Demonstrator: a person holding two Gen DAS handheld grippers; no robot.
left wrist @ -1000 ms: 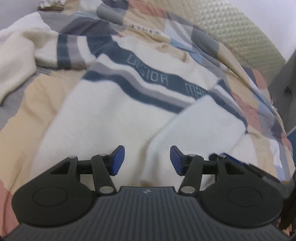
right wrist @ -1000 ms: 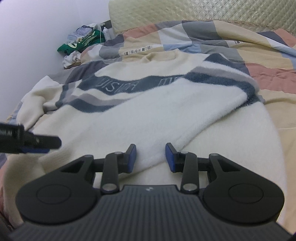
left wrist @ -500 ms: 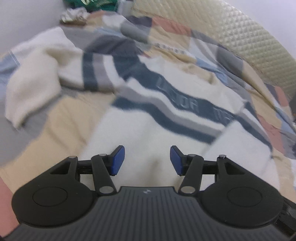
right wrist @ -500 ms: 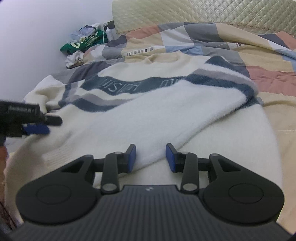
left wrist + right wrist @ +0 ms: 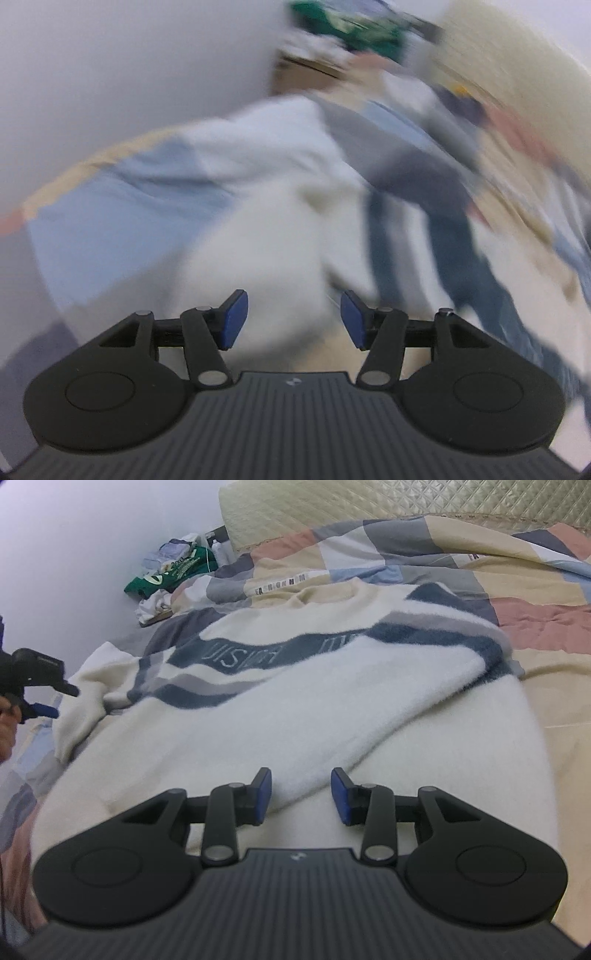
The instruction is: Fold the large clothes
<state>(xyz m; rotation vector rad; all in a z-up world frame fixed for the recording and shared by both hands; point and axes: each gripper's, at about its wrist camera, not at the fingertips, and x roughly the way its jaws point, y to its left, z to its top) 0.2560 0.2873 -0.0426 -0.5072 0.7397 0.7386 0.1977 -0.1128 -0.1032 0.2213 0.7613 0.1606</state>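
With one sleeve already laid across its body, the sweater (image 5: 295, 701) lies flat on the bed (image 5: 535, 635). The left hand-held gripper (image 5: 293, 314), empty and wide, nears the far-left sleeve (image 5: 92, 686), which needs grasping next. The right hand-held gripper (image 5: 301, 794) hovers narrowly parted, empty.

Bedroom in home; bed (image 5: 535, 635) fills view, covered by patchwork quilt (image 5: 436, 550) in beige, grey, pink, pale blue blocks; cream quilted headboard (image 5: 406, 502) with diamond stitching behind it; plain pale wall (image 5: 92, 546) meets bed on left; heap of clothes and green packet (image 5: 173, 572) piled in corner beside headboard; cream knit sweater (image 5: 295, 709) with navy and grey stripes spread flat on quilt.
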